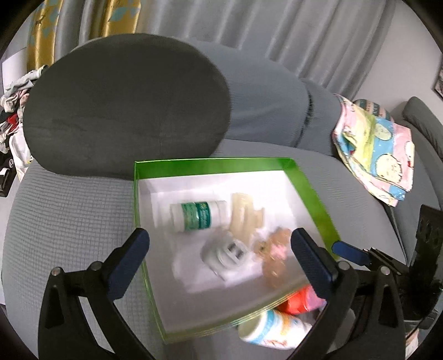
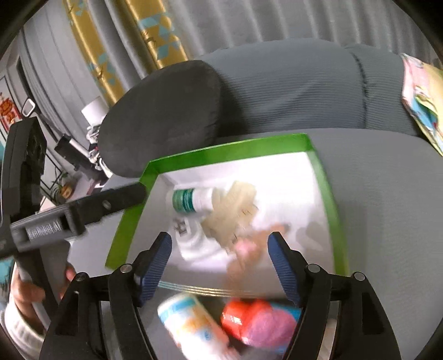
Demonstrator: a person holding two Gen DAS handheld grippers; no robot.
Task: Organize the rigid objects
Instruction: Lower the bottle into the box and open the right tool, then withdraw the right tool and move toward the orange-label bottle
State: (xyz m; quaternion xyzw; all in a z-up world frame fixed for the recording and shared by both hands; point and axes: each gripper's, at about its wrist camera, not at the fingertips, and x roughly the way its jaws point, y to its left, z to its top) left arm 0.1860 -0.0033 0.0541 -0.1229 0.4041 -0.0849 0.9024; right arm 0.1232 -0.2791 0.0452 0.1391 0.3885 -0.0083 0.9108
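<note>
A green-rimmed box [image 1: 216,165] with a white floor sits on a grey sofa seat; it also shows in the right wrist view [image 2: 229,153]. Inside lie a white bottle with a green label [image 1: 198,216], a beige hair claw [image 1: 245,214], a white plug-like object [image 1: 228,253] and a small tan and pink toy [image 1: 272,250]. Outside its near wall lie a white tube-shaped bottle [image 2: 191,324] and a red and pink toy [image 2: 257,322]. My left gripper [image 1: 218,245] is open above the box. My right gripper [image 2: 220,250] is open above the box's near side.
A dark grey round cushion [image 1: 124,105] leans behind the box. A colourful folded cloth [image 1: 373,146] lies on the sofa at the right. Curtains [image 1: 249,22] hang behind. Clutter [image 1: 13,110] sits beyond the sofa's left end.
</note>
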